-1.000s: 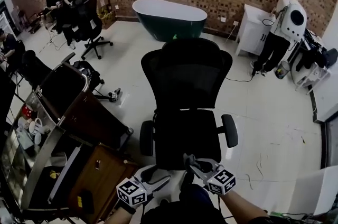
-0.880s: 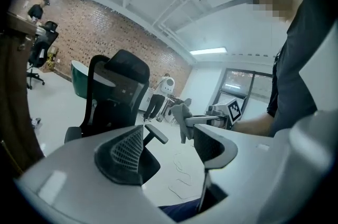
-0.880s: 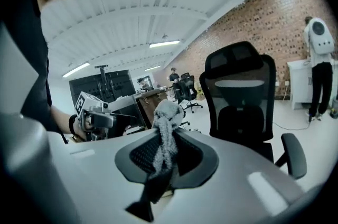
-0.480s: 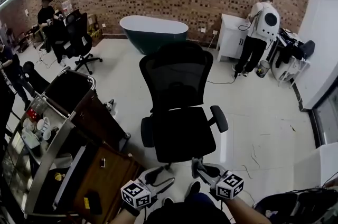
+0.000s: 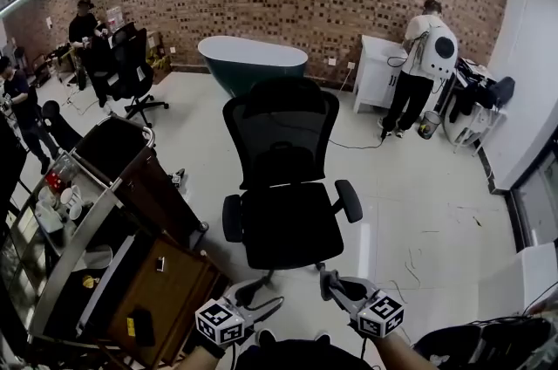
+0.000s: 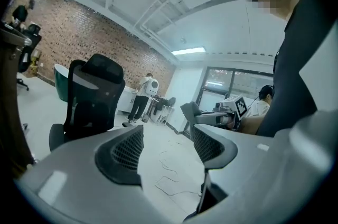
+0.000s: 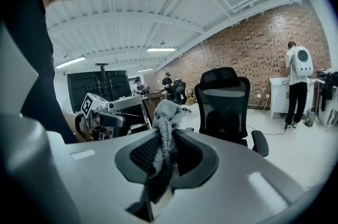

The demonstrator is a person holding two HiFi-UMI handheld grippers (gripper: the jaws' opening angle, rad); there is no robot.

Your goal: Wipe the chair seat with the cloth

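A black mesh office chair (image 5: 283,176) stands mid-floor facing me, its seat (image 5: 292,227) bare. Both grippers hang at the bottom of the head view, short of the seat's front edge. My right gripper (image 5: 331,281) is shut on a grey fuzzy cloth (image 7: 165,130), which sticks up between its jaws (image 7: 166,151) in the right gripper view. The chair (image 7: 224,106) shows beyond it. My left gripper (image 5: 266,300) is open, with nothing between its fingers (image 6: 168,146). The chair (image 6: 92,96) lies to its left.
A wood and metal cart (image 5: 113,220) with cups stands close on the left. A green bathtub (image 5: 253,58) and a white cabinet (image 5: 375,71) line the brick wall. A person (image 5: 420,67) stands at the back right; others are beside a second chair (image 5: 131,67) at the back left.
The view has pulled back: the chair now looks smaller and farther from both grippers. The grippers stay low at the frame's bottom, the right one still holding the cloth.
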